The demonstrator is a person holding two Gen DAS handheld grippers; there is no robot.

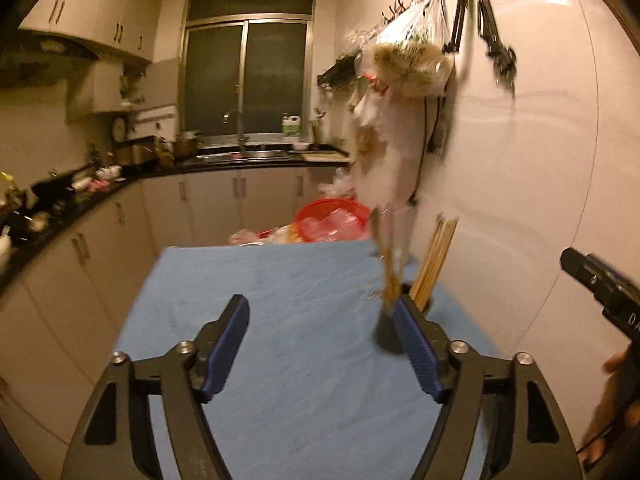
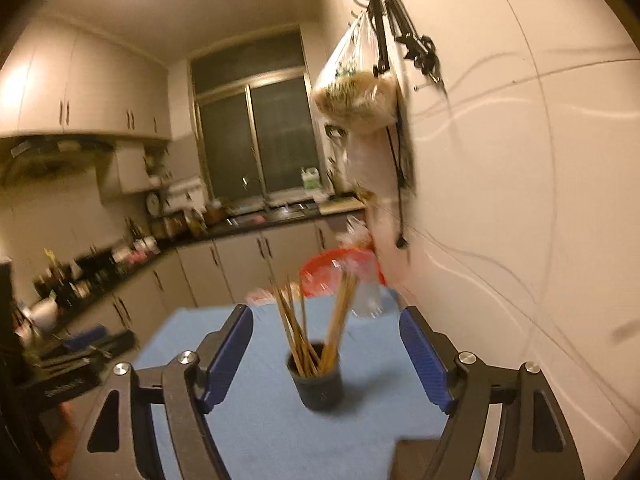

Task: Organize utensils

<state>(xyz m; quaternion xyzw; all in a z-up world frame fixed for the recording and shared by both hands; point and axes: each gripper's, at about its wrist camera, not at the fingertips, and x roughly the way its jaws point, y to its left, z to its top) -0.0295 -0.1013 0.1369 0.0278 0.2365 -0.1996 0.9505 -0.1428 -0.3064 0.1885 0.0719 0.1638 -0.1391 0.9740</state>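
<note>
Chopsticks [image 2: 304, 332] are standing on end in a dark cup [image 2: 318, 380] on the blue mat [image 2: 256, 432], splaying out in two loose bunches. From your left wrist view the cup [image 1: 425, 305] is sitting near the mat's [image 1: 280, 304] right edge, close to the wall, half hidden behind the left gripper's inner finger.

Both of your tools are standing wide and released: the left gripper [image 1: 322, 342] is holding nothing, with only bare mat between its fingers, and the right gripper [image 2: 326, 354] is framing the cup without its pads touching it. You are pointing the right one straight at the cup.

Expect the chopsticks to be light, stiff and thin, likely smooth enough to slide or roll between the pads. Judging by the blur, they may be rattling loosely. Taking one by its upper half, above the rim, looks best, with the pads across the shaft. The cup looks small and light with a tall load, so it is probably tippy; gripping it low around the wall should be steadier.
</note>
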